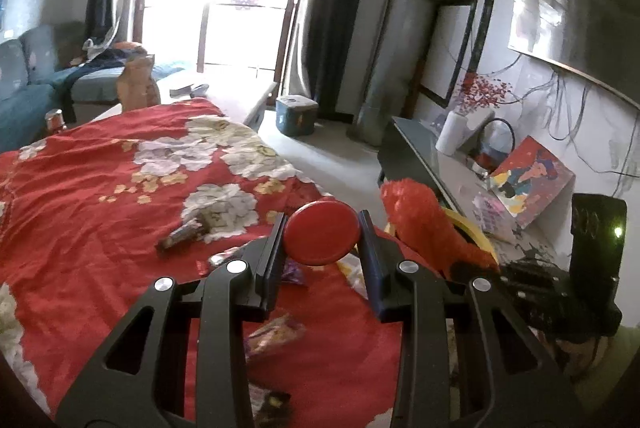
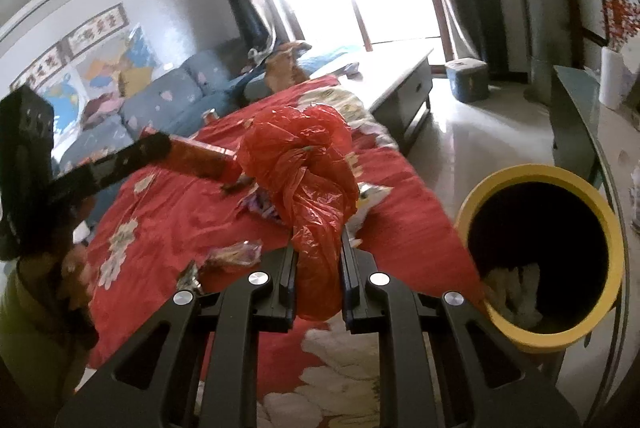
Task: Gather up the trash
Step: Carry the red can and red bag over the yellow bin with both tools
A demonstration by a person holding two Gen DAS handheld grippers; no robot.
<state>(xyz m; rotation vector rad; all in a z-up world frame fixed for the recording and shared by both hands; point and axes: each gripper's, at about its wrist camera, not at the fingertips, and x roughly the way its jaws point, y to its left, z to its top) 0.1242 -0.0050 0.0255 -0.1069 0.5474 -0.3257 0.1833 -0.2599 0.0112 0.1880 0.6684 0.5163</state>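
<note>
Right gripper [image 2: 318, 268] clamping red bag [image 2: 304, 164], yellow bin [image 2: 600, 212] holding paper [image 2: 516, 288]

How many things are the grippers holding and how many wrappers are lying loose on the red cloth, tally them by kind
Red canister, in left gripper: 1
Red plastic bag, in right gripper: 1
Loose wrappers on the cloth, countable ones (): 3
Total: 5

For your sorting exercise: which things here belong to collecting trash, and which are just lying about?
Job: red plastic bag in right gripper; red-capped tube in left gripper; wrappers; yellow bin.
Lying about: sofa; blue box; paper roll.
</note>
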